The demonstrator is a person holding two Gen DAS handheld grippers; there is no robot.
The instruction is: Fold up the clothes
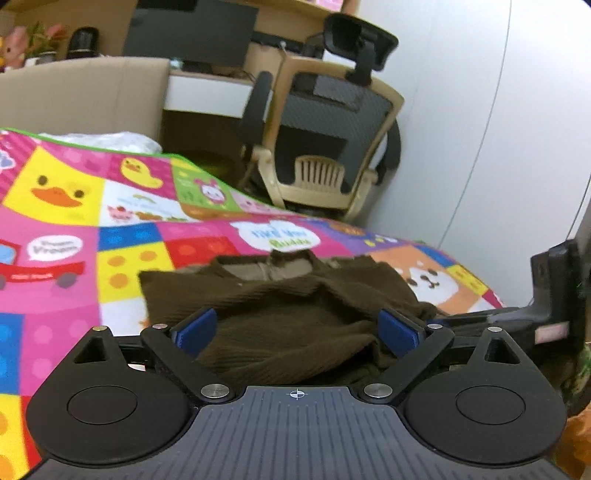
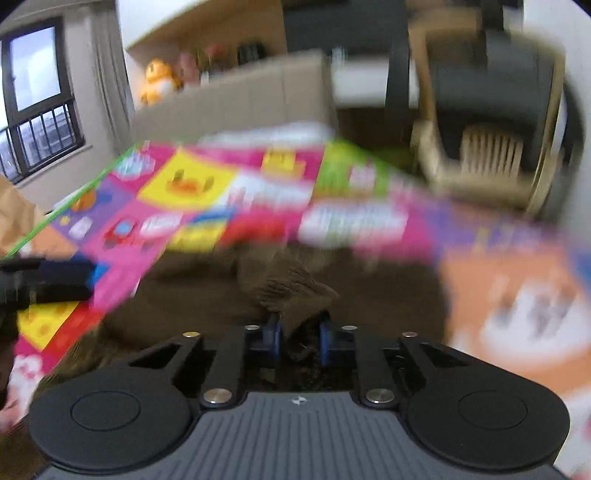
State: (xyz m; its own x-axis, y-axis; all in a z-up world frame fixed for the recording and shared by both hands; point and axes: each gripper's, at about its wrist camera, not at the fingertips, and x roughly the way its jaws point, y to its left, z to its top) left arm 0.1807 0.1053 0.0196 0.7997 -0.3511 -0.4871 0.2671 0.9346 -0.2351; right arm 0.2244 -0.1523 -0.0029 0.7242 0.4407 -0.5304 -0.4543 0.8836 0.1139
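Note:
A dark brown knitted sweater (image 1: 280, 306) lies on a bright patchwork cartoon mat (image 1: 74, 206), its beige-lined collar at the far side. My left gripper (image 1: 297, 332) hovers over the sweater's near part with its blue pads (image 1: 194, 330) wide apart and nothing between them. In the right wrist view, which is motion-blurred, my right gripper (image 2: 300, 341) is shut on a ribbed brown end of the sweater (image 2: 291, 291) that stands up between the blue pads (image 2: 274, 341). The other gripper (image 1: 554, 299) shows at the right edge of the left wrist view, and the left gripper (image 2: 44, 280) at the left edge of the right wrist view.
A beige and black office chair (image 1: 325, 136) stands past the mat's far edge, by a white wall (image 1: 480, 129). A cardboard panel (image 1: 81, 96) rises behind the mat, with a desk and a dark monitor (image 1: 192, 33) beyond. A window (image 2: 37, 99) is at the far left.

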